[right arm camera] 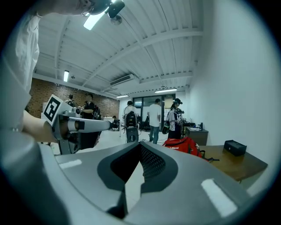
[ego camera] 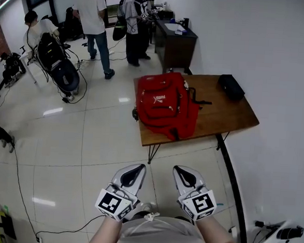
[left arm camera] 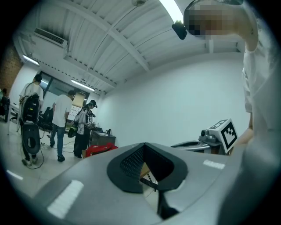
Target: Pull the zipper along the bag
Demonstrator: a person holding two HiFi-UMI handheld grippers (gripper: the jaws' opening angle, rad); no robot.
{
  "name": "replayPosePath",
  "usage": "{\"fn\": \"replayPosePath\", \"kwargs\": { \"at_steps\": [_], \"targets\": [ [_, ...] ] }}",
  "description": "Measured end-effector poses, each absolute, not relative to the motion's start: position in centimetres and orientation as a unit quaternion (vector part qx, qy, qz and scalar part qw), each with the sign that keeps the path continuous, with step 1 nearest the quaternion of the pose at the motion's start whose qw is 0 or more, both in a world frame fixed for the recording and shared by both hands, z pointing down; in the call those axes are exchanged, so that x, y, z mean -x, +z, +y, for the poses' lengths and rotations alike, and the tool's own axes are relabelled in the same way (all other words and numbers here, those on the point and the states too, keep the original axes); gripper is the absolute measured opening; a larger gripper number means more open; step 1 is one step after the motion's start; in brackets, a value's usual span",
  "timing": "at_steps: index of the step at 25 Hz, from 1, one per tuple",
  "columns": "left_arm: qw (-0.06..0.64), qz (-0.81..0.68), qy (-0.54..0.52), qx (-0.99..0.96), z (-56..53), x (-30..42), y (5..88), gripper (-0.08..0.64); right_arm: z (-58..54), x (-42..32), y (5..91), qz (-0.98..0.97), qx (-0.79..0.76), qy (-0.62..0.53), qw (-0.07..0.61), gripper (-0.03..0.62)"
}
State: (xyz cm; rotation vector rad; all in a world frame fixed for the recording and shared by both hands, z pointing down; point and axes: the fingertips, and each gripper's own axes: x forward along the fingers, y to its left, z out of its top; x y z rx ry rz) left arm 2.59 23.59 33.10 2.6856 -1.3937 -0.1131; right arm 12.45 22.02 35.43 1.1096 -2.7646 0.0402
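Note:
A red backpack lies flat on the wooden table ahead of me; its zipper is too small to make out. Both grippers are held close to my body, well short of the table, over the white floor. My left gripper is shut, fingertips together, with nothing in it. Beside it, my right gripper is also shut and empty. From the left gripper view the backpack is small and distant beyond the shut left gripper. The right gripper view has the backpack past the shut right gripper.
A black pouch sits at the table's far right corner. A dark desk stands behind the table against the white wall. Several people stand at the back, near a black stroller-like cart. Cables trail across the tiled floor.

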Motion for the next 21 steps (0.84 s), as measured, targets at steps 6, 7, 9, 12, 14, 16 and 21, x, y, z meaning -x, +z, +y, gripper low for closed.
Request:
{"fn": "replayPosePath", "kwargs": {
  "at_steps": [6, 7, 9, 12, 14, 16, 21],
  "targets": [
    [0.048, -0.465, -0.029, -0.884, 24.0, -3.8, 32.7, 0.006, 22.2, -13.5, 34.9, -0.927, -0.367, 0.005, 0.075, 0.007],
    [0.046, -0.465, -0.027, -0.884, 24.1, -4.0, 32.7, 0.006, 22.1, -13.7, 34.8, -0.927, -0.368, 0.002, 0.075, 0.007],
    [0.043, -0.465, -0.023, -0.884, 24.2, -4.3, 32.8, 0.006, 22.0, -13.9, 34.9, -0.926, -0.37, 0.002, 0.074, 0.006],
    [0.045, -0.464, -0.021, -0.884, 24.1, -4.5, 32.9, 0.006, 22.1, -14.1, 34.9, -0.925, -0.373, 0.002, 0.071, 0.006],
    [0.046, -0.466, -0.02, -0.884, 23.9, -4.6, 32.8, 0.006, 22.3, -14.1, 34.9, -0.926, -0.371, -0.003, 0.074, 0.007],
    [0.046, -0.466, -0.02, -0.883, 23.7, -4.8, 32.8, 0.006, 22.3, -14.3, 35.1, -0.926, -0.37, -0.007, 0.078, 0.007],
    [0.045, -0.463, -0.02, -0.885, 23.0, -5.7, 32.8, 0.006, 22.1, -15.4, 35.4, -0.923, -0.376, -0.003, 0.083, 0.006]
  ]
}}
